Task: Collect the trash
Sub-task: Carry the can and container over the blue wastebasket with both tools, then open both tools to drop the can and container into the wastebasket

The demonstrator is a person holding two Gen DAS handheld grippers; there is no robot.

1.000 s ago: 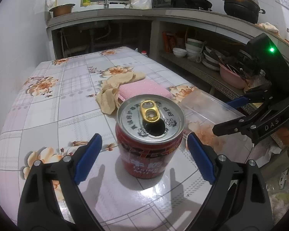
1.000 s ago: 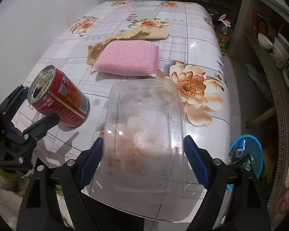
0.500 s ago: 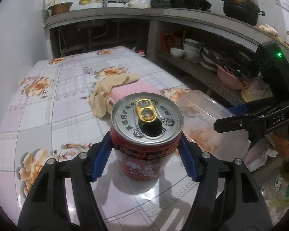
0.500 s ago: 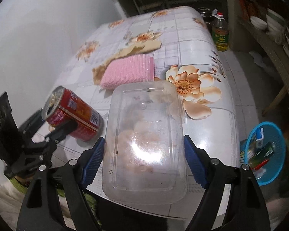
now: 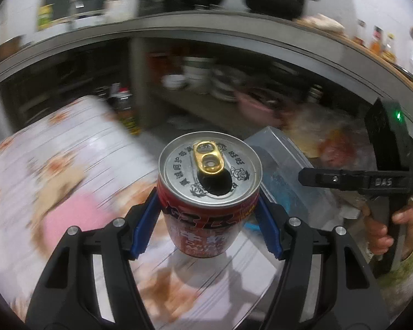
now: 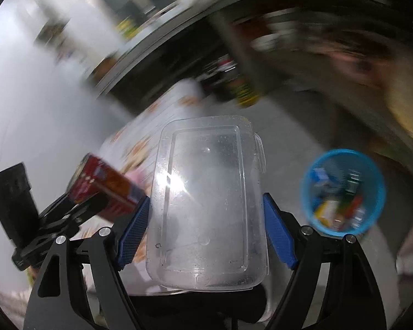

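Note:
A red drink can [image 5: 209,192] with a gold pull tab stands upright between the blue pads of my left gripper [image 5: 208,220], which is shut on it and holds it above the table. A clear plastic container [image 6: 206,206] is clamped by its long sides in my right gripper [image 6: 206,231], also off the table. In the right wrist view the can [image 6: 104,189] appears tilted at the left, close beside the container. A blue basket [image 6: 344,189] holding several pieces of trash sits on the floor, right of the container.
The floral table [image 5: 77,148] lies blurred to the left, with a pink cloth [image 5: 68,220] on it. An oil bottle [image 5: 126,115] stands on the floor beyond. Shelves with bowls and pots run along the back. A person's hand [image 5: 382,231] grips the right handle.
The left jaws shut on the can. Both grippers then lifted their items off the table and swung right, off its edge. The blue basket has grown larger in the right wrist view.

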